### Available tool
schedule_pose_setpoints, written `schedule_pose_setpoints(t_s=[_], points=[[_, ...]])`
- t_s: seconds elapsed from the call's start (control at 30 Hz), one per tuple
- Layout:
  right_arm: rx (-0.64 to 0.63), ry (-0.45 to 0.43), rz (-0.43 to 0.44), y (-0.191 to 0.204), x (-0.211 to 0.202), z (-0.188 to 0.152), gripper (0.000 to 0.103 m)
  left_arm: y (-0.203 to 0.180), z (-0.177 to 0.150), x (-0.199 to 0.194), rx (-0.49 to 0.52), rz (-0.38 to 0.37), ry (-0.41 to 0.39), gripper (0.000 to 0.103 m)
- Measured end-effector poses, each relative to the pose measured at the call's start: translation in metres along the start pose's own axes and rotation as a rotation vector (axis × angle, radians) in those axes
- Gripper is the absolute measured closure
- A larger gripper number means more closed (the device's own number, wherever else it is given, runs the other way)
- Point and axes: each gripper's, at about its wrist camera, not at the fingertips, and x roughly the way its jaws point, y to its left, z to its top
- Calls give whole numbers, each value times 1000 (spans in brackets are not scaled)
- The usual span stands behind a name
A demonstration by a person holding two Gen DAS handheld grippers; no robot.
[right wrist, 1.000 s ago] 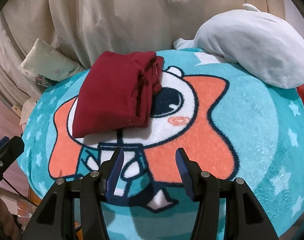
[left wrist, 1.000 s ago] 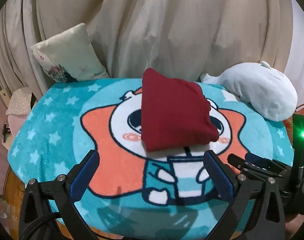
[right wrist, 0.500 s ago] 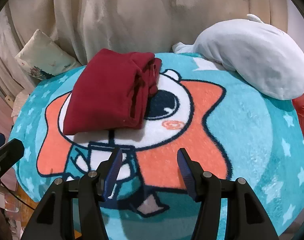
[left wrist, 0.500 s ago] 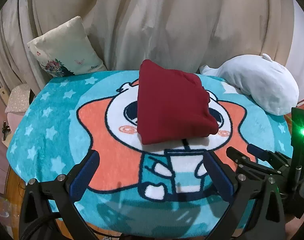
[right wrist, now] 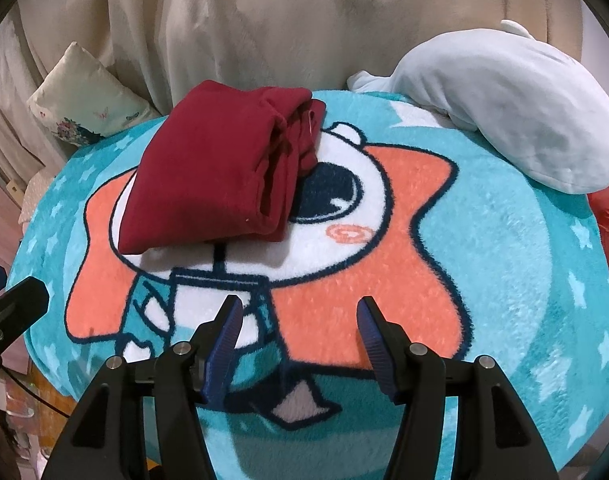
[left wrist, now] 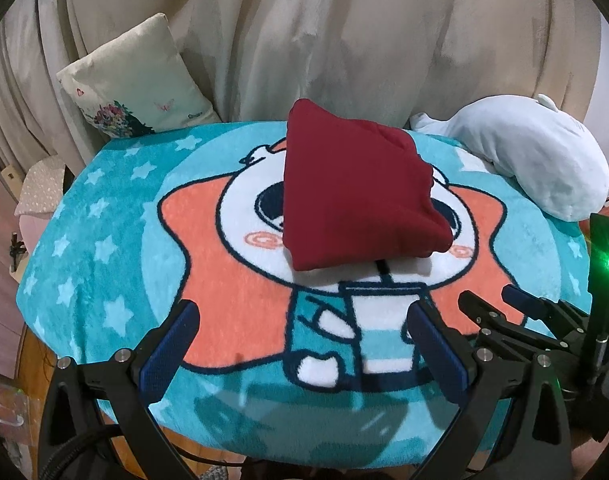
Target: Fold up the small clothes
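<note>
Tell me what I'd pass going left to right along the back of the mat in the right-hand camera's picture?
Floral cushion → folded red garment → pale plush toy.

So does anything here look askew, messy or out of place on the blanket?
Only slightly. The folded red garment lies at an angle across the cartoon blanket, and its right edge shows loose, bunched layers instead of a flat fold. Nothing is spilled or damaged. Both grippers, left and right, are open and empty.
</note>
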Motion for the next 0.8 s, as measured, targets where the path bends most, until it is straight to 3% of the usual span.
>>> schedule_pose_setpoints(t_s=[0.8], points=[[-11, 45, -23, 1, 0, -20, 39, 1, -15, 0, -12, -28, 44, 0]])
